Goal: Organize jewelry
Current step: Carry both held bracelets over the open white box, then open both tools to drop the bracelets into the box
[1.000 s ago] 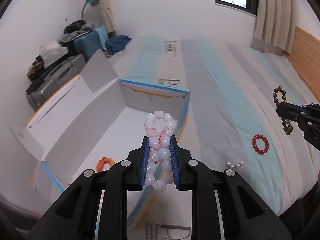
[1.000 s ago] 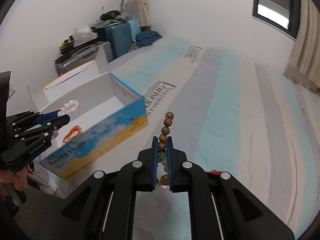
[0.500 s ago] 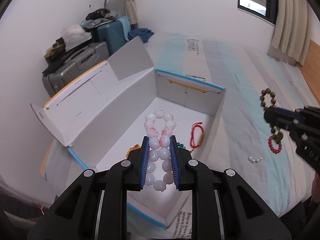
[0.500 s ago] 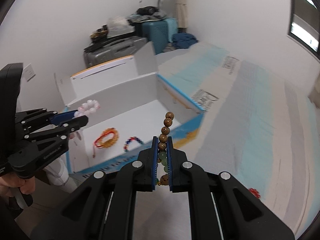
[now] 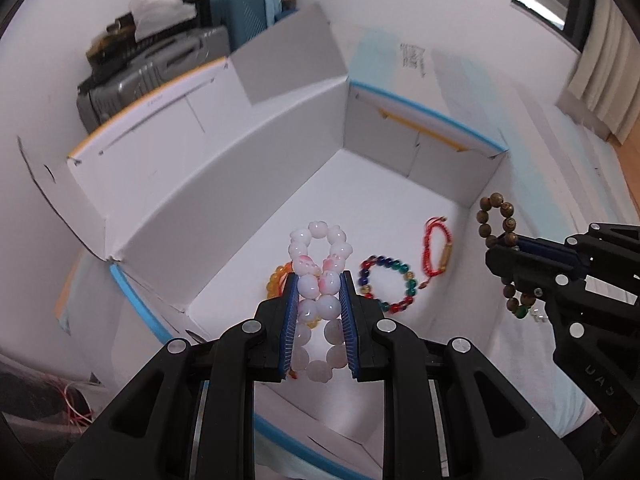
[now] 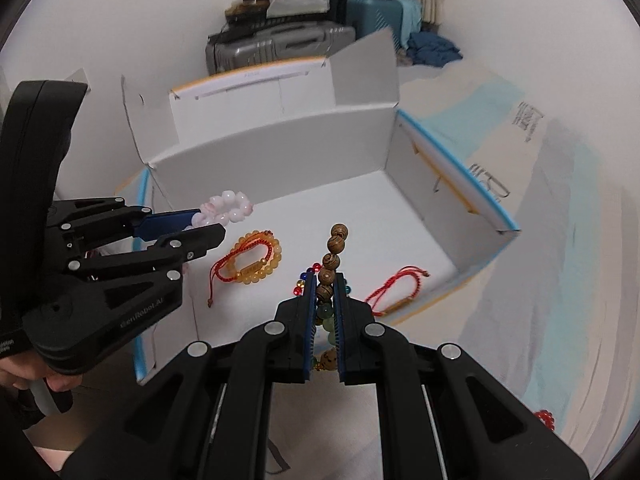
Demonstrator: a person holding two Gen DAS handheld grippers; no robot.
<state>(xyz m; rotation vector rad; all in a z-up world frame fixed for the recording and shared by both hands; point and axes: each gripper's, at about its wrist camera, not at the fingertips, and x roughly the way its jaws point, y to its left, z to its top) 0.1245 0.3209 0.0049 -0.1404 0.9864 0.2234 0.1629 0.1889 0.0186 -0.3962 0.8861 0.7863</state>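
Note:
My left gripper (image 5: 319, 280) is shut on a pale pink bead bracelet (image 5: 320, 240), held above the near left part of an open white cardboard box (image 5: 240, 184). In the right wrist view that same left gripper (image 6: 208, 224) and pink bracelet (image 6: 228, 206) hang over the box's (image 6: 280, 140) left side. My right gripper (image 6: 325, 280) is shut on a brown wooden bead bracelet (image 6: 334, 256) with green beads, over the box's near edge. Inside lie a multicoloured bead bracelet (image 5: 386, 284), a red cord bracelet (image 5: 436, 252) and an orange bead bracelet (image 6: 256, 260).
The box rests on a striped bedsheet (image 6: 560, 240). A red bead bracelet (image 6: 546, 418) lies on the sheet at the lower right. Suitcases (image 6: 280, 44) with clutter stand against the far wall. A hand (image 6: 60, 382) holds the left gripper's handle.
Both grippers have swung from over the bed to above the open box and sunk a little, each still holding its bracelet. The box interior with its bracelets has come into view.

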